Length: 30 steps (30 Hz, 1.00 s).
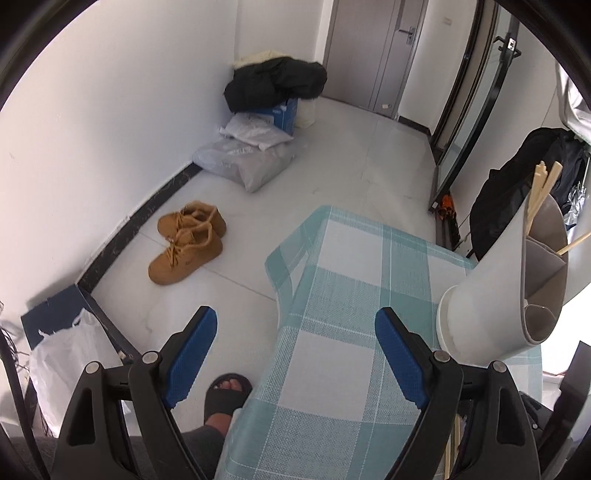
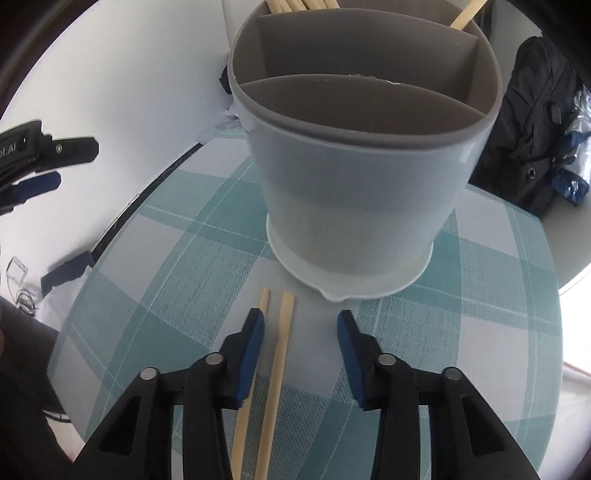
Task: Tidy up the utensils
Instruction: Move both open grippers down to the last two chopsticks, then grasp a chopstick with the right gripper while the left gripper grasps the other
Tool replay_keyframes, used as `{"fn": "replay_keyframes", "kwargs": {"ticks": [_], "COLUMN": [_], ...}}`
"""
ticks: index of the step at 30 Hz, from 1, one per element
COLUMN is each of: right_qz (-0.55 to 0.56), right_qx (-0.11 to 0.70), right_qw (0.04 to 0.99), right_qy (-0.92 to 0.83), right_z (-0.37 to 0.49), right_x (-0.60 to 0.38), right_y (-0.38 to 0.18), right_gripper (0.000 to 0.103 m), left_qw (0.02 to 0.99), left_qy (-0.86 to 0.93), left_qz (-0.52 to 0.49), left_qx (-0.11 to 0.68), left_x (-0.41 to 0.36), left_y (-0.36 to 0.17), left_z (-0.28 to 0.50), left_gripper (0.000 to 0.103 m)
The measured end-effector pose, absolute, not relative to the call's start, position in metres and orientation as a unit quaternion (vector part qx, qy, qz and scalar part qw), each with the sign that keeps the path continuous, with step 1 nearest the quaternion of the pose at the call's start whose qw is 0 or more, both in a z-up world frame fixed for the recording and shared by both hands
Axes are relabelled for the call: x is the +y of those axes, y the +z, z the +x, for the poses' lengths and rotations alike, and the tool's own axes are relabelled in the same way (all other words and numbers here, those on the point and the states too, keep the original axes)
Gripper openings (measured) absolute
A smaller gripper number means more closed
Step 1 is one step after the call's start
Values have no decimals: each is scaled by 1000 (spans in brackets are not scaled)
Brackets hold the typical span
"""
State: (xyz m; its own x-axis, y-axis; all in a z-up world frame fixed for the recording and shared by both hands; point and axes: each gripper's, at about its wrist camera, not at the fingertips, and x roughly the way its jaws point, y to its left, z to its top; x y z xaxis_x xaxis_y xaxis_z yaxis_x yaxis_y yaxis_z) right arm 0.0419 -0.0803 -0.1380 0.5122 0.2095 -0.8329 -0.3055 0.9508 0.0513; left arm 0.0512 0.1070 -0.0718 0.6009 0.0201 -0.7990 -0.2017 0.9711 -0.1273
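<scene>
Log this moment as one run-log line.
right gripper: open over chopsticks, not gripped | left gripper: open, empty | holder: upright

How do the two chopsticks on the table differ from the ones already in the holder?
The two chopsticks on the table lie flat on the checked cloth, between the right gripper fingers; the chopsticks in the holder stand on end in a rear compartment. The loose pair shows nearly full length; the stored ones show only their tips above the holder's rim. Both are pale wood.

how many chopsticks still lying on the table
2. Both lie side by side in front of the holder: the left chopstick against the right gripper's left finger, the right chopstick between the fingers. Their near ends are hidden.
</scene>
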Motion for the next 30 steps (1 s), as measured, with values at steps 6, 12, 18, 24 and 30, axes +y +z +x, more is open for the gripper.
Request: {"fn": "replay_keyframes", "kwargs": {"ticks": [6,12,18,24,30], "right_qz": [-81,-118,-146,-188,-136], "right_qx": [488,508,512,507,520], "right_qw": [854,833,824,816,817], "right_qy": [161,187,195,202,210], "right_z": [41,16,9,13,20], "right_x": [-82,-94,-99,-73,-84], "right_y": [-137,-134,-133,-126,-126], "right_gripper": [7,6,8,8,6], "left_qw": [884,877,877,875,877], "left_qy": [66,64,67,70,60], "left_qz": [-117,-131,-136,-140,-121], "left_qx": [447,457,456,458,461], "left_x": [112,117,118,121,108], "left_y": [-72,-76,-75,-76,-79], "left_z": [51,56,55,52,50], "left_gripper": [84,84,84,84,84]}}
